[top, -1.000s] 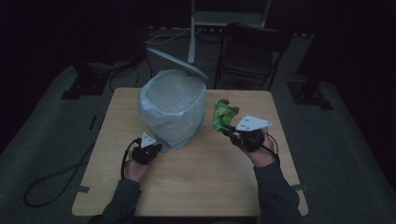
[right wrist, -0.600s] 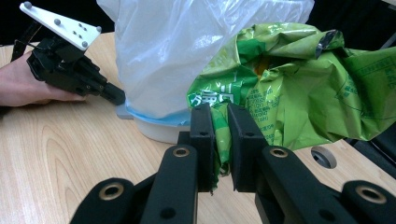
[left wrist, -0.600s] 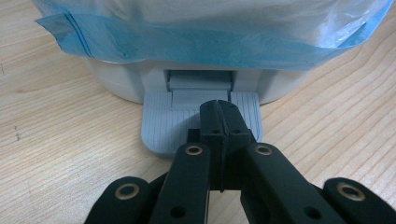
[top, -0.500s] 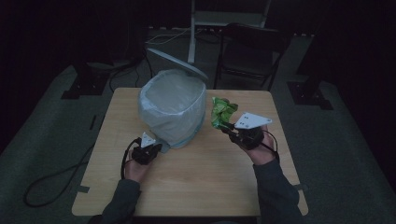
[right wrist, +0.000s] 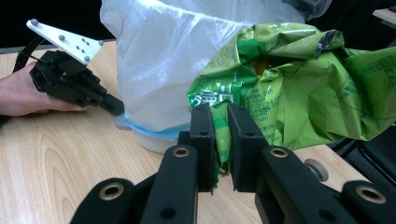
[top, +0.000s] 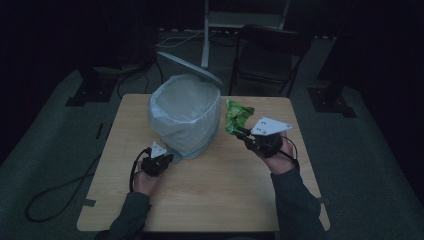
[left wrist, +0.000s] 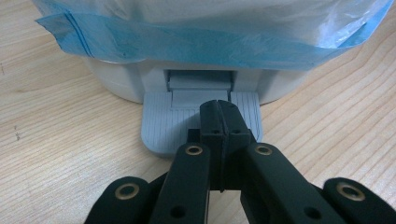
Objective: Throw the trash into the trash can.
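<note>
Pedal: left gripper (left wrist: pixel 219 109), jaws closed and empty, presses the bin's grey foot pedal (left wrist: pixel 159 128), apparently to prop the lid (top: pixel 187 66) open.
Wrapper: right gripper (right wrist: pixel 219 123) clamps the crumpled green wrapper (top: pixel 237 116), raised just right of the bag-lined bin (top: pixel 185 115), likely for dropping in.
Surface: pale wooden table (top: pixel 220 190).
Room: dark, with a chair (top: pixel 270 55) beyond the far edge.
</note>
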Demonstrator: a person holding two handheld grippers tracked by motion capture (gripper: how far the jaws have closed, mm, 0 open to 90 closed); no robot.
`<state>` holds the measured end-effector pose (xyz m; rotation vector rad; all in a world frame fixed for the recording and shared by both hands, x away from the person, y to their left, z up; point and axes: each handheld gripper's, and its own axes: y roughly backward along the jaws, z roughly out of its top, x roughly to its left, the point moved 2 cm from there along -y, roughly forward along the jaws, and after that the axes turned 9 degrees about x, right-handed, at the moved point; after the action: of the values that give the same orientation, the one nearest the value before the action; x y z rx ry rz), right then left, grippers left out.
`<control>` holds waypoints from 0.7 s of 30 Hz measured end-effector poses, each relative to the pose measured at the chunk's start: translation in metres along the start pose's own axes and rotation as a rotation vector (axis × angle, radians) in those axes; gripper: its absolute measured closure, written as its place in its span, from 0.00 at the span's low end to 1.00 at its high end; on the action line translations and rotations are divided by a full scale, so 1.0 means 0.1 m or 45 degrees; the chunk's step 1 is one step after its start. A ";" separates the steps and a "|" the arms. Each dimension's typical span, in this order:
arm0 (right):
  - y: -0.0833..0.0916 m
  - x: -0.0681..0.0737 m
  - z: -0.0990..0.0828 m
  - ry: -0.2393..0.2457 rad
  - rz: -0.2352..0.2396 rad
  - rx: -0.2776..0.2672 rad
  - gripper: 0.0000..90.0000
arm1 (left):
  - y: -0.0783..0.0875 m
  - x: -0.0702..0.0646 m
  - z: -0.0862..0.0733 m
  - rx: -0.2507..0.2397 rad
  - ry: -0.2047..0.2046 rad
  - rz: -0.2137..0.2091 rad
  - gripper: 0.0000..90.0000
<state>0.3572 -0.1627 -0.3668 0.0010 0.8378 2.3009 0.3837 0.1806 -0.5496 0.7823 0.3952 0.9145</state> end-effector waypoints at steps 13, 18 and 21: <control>0.02 -0.02 0.10 0.013 0.005 -0.023 0.90 | 0.00 0.00 0.00 0.002 -0.002 0.000 1.00; 0.02 -0.03 0.14 0.022 0.013 -0.029 0.90 | 0.00 0.00 0.00 -0.001 0.001 0.002 1.00; 0.01 -0.03 0.17 0.023 0.018 -0.031 0.90 | 0.00 0.00 0.00 0.000 -0.001 0.002 1.00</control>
<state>0.3625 -0.1553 -0.3526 -0.0246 0.8209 2.3273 0.3837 0.1805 -0.5496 0.7827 0.3937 0.9156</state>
